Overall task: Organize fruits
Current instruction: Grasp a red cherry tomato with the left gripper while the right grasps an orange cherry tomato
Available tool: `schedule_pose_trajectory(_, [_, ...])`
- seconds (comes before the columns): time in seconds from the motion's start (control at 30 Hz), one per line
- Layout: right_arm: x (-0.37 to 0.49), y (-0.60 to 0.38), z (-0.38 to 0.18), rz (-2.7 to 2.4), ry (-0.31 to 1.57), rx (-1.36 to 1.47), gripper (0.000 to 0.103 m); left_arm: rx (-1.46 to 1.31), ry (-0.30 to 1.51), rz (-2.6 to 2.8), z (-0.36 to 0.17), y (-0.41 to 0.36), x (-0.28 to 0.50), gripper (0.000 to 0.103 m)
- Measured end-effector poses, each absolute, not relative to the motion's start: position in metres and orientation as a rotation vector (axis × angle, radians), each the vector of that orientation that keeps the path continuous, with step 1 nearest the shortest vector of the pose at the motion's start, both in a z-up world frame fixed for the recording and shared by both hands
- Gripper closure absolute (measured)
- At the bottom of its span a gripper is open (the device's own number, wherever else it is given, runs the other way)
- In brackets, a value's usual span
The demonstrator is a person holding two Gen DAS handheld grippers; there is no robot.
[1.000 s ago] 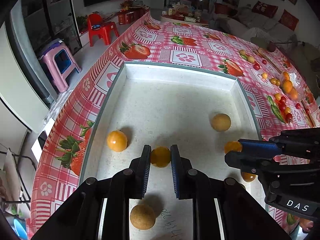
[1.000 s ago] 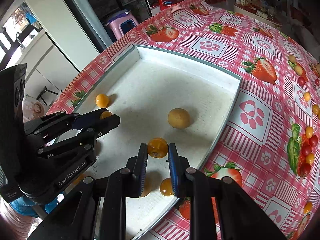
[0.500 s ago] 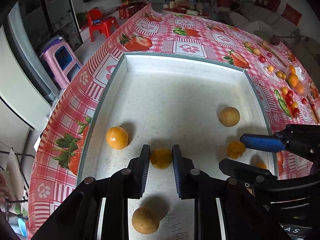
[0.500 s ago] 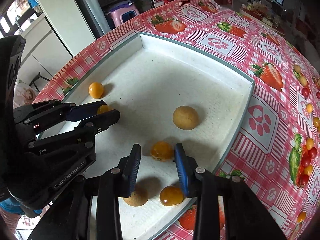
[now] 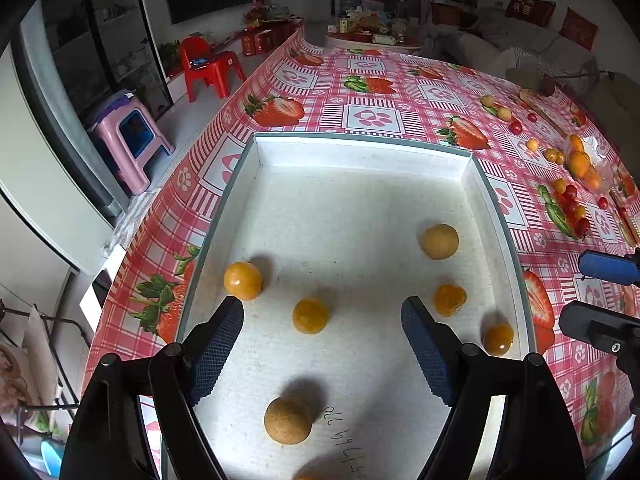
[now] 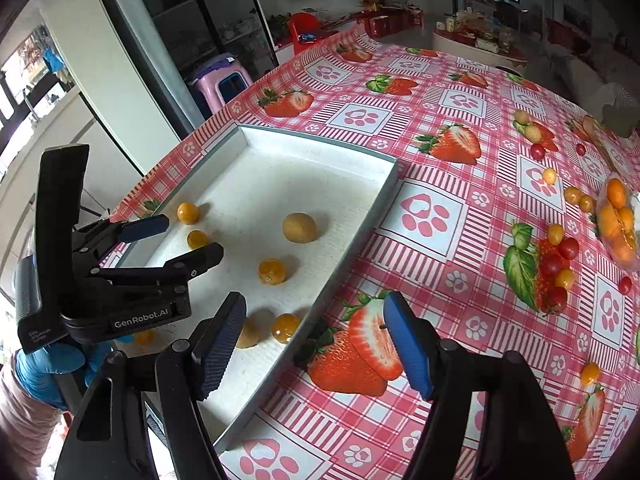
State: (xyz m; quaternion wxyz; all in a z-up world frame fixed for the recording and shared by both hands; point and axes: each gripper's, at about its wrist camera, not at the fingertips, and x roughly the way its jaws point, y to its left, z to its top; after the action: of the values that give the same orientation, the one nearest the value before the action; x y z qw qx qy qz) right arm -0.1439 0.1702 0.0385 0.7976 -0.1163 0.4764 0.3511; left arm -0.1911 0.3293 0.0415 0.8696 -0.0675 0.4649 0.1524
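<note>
While both claws hang spread wide and empty over the near end of the white tray (image 5: 500, 216), six small fruits lie loose on its floor. The left claw (image 5: 322, 316) brackets an orange fruit (image 5: 310, 315) without touching it; the right claw (image 6: 316, 324) sits over the tray's near wall and the strawberry-print worktop (image 6: 460, 184).

More fruit waits well apart on the cloth: cherry tomatoes (image 6: 558, 258) in a cluster and kumquat-like fruit in a clear bag (image 6: 618, 220).

The round fruits could roll if a finger nudges one on the way out, and the glossy one by the tray's right wall (image 5: 498, 339) lies close enough to that wall to make a clean pinch awkward. The two tools are near each other, so a hasty swing could knock them together.

Readable writing: "GenRobot.AI" on the left tool's body (image 6: 140, 322); ink scrawled on the tray floor (image 5: 348, 436) may read "4614 110", though it appears upside down.
</note>
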Motion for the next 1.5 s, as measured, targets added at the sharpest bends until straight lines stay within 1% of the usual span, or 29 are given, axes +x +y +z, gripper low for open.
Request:
schedule_pose_trajectory(0.2, [-0.134, 0.108, 0.034, 0.646, 1.045, -0.174, 0.027, -0.091, 0.92, 0.248, 0.072, 0.29, -0.183, 0.021])
schedule_pose_trajectory(0.33, [-0.127, 0.059, 0.029, 0.547, 1.053, -0.119, 0.027, -0.042, 0.891, 0.156, 0.092, 0.247, -0.169, 0.021])
schedule_pose_trajectory(0.43, [-0.122, 0.017, 0.026, 0.455, 1.049, -0.075, 0.027, 0.002, 0.893, 0.087, 0.095, 0.21, -0.155, 0.021])
schedule_pose_trajectory(0.63, [-0.113, -0.052, 0.018, 0.288, 1.047, -0.027, 0.027, 0.026, 0.95, -0.029, 0.073, 0.146, -0.12, 0.021])
schedule_pose_trajectory(0.77, [-0.111, -0.076, 0.011, 0.254, 1.051, 0.002, 0.027, 0.03, 0.981, -0.063, 0.054, 0.115, -0.096, 0.021])
schedule_pose_trajectory(0.93, [-0.109, -0.079, 0.005, 0.26, 1.036, -0.01, 0.027, 0.03, 0.995, -0.074, 0.038, 0.094, -0.071, 0.021])
schedule_pose_trajectory(1.17, [-0.099, -0.069, 0.003, 0.276, 1.003, -0.057, 0.027, 0.021, 1.0, -0.046, 0.023, 0.088, -0.044, 0.022])
schedule_pose_trajectory(1.2, [-0.097, -0.069, 0.003, 0.276, 1.001, -0.062, 0.027, 0.025, 1.0, -0.045, 0.021, 0.087, -0.041, 0.024])
schedule_pose_trajectory(1.23, [-0.096, -0.068, 0.002, 0.276, 0.997, -0.068, 0.027, 0.031, 1.002, -0.046, 0.019, 0.087, -0.039, 0.036])
schedule_pose_trajectory(1.27, [-0.095, -0.067, 0.002, 0.276, 0.994, -0.075, 0.028, 0.037, 1.012, -0.047, 0.016, 0.085, -0.036, 0.041])
schedule_pose_trajectory(1.3, [-0.093, -0.065, 0.002, 0.275, 0.992, -0.082, 0.028, 0.036, 1.022, -0.044, 0.013, 0.085, -0.035, 0.041])
schedule_pose_trajectory(1.37, [-0.091, -0.063, 0.001, 0.272, 0.986, -0.093, 0.028, 0.02, 1.007, -0.043, 0.012, 0.086, -0.034, 0.046])
schedule_pose_trajectory(1.4, [-0.09, -0.062, 0.001, 0.27, 0.983, -0.095, 0.028, 0.017, 1.004, -0.041, 0.012, 0.086, -0.033, 0.046])
schedule_pose_trajectory(1.43, [-0.089, -0.062, 0.001, 0.268, 0.978, -0.095, 0.028, 0.015, 1.002, -0.039, 0.012, 0.086, -0.033, 0.049])
schedule_pose_trajectory(1.47, [-0.088, -0.061, 0.001, 0.267, 0.976, -0.095, 0.028, 0.016, 0.997, -0.041, 0.012, 0.086, -0.033, 0.056])
schedule_pose_trajectory(1.5, [-0.086, -0.059, 0.001, 0.264, 0.973, -0.097, 0.028, 0.017, 0.994, -0.041, 0.013, 0.086, -0.033, 0.058])
